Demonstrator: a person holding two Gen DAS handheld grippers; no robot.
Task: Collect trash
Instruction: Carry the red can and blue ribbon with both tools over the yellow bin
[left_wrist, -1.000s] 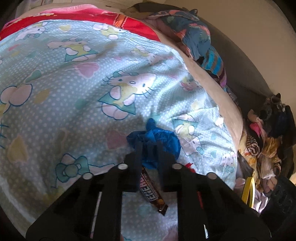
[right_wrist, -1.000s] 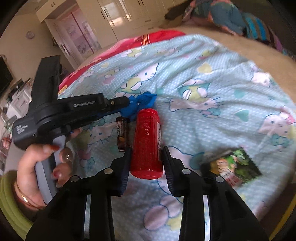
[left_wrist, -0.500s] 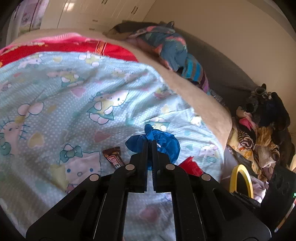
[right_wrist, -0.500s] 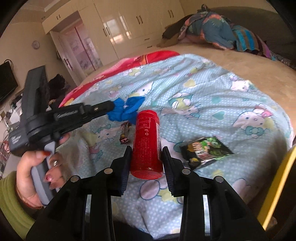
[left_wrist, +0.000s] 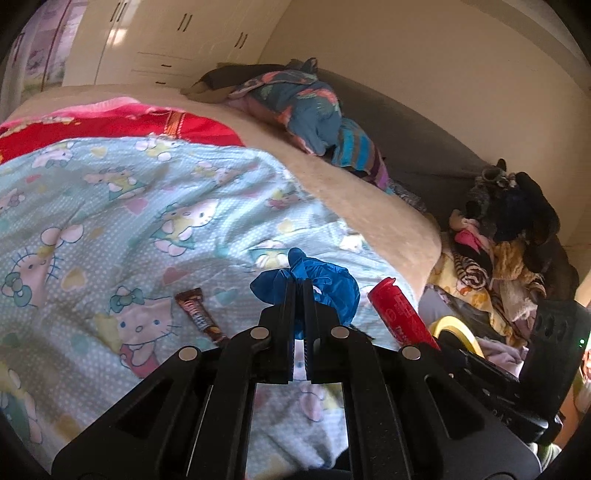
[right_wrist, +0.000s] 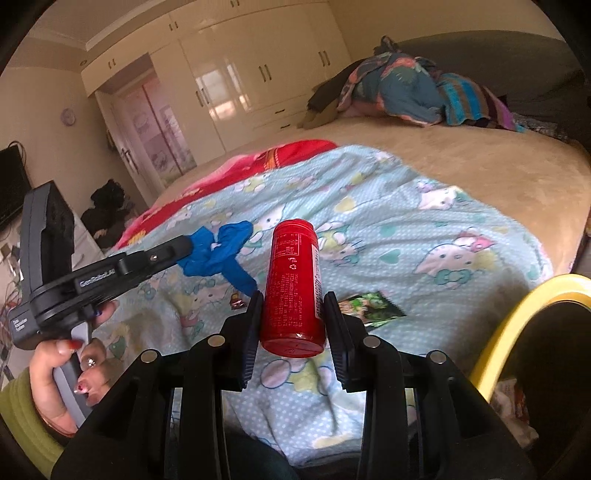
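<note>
While your left gripper (left_wrist: 301, 295) pinches the blue glove (left_wrist: 325, 286) above the Hello Kitty blanket (right_wrist: 406, 229), your right gripper (right_wrist: 293, 314) clamps the red can (right_wrist: 293, 280).

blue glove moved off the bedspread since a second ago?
Yes. The blue glove, pinched in the left gripper, now hangs up off the bedspread, clear of the chocolate bar it earlier lay beside.
</note>
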